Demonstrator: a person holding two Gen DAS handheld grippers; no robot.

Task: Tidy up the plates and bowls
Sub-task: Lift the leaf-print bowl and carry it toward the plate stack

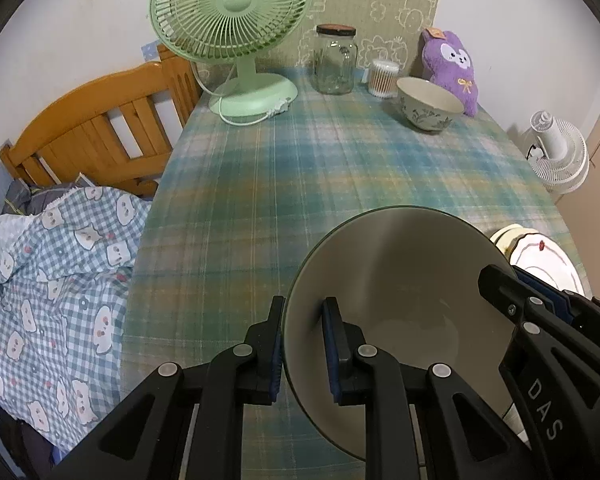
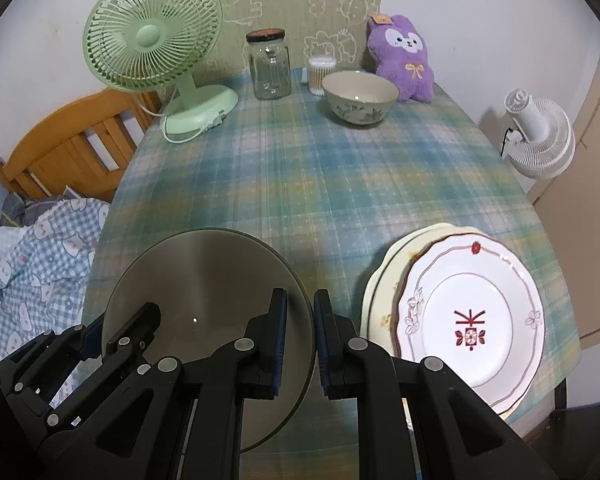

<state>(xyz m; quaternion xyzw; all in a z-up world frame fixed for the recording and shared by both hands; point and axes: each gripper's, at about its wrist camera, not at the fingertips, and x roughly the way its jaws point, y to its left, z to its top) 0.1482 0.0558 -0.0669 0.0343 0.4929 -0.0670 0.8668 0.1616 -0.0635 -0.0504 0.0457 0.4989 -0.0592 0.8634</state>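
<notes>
The left gripper and the right gripper were both clamped on opposite rims of the grey plate, held over the near part of the checked tablecloth. Just right of it lay stacked plates; a bowl stood far behind.

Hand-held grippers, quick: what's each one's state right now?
Left hand-held gripper: shut on the left rim of the grey plate.
Right hand-held gripper: shut on the same plate's right rim.
</notes>
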